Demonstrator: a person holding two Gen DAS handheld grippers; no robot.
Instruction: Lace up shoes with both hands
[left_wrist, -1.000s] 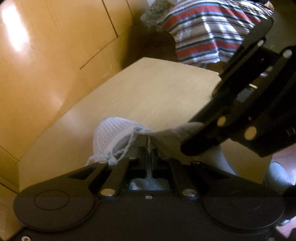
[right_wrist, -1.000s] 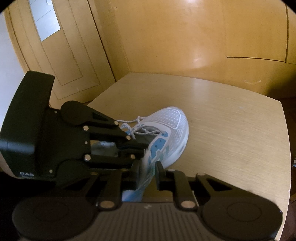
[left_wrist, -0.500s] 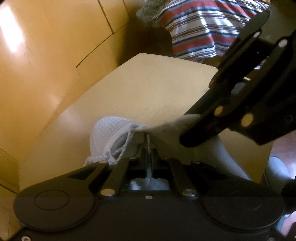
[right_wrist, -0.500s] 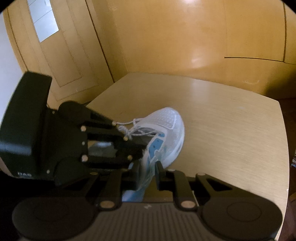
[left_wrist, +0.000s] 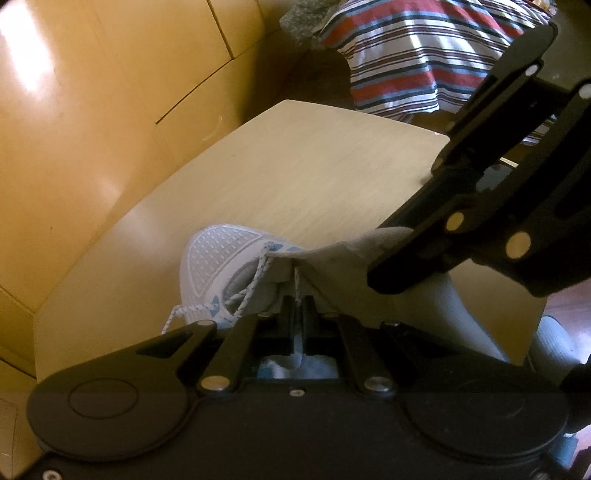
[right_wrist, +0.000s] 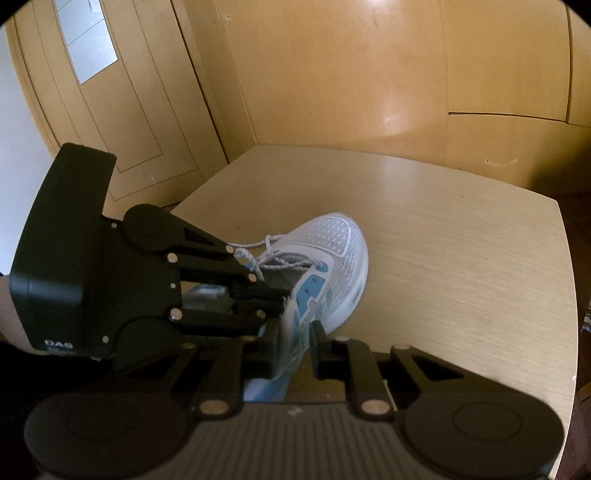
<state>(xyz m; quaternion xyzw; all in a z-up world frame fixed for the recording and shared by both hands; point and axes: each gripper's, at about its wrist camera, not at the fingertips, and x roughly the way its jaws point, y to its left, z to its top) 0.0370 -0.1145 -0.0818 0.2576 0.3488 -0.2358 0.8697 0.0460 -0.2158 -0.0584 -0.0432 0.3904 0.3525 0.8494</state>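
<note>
So the shoe (right_wrist: 325, 266) is sitting on the bench (right_wrist: 461, 258), white mesh with blue bits down the side, toe pointing toward the wood-panelled wall (right_wrist: 369, 74) at the back. Both claws are crowded in at the shoe's open top. The left claw (left_wrist: 296, 295) is clenched tight on a strand of the lace (left_wrist: 255, 277), which runs taut from the shoe's throat straight down between its fingers. More lace is threaded loosely through the eyelets nearest the toe, with one end trailing off the shoe's side onto the bench. The right claw (right_wrist: 293, 332) is pinched on the shoe's side wall near the collar, gripping the blue-and-white upper, and in the left view you can see it tugging the grey tongue (left_wrist: 332, 258) or lining outward. Beyond the bench, past the shoe, there's a striped cloth (left_wrist: 406, 55).
</note>
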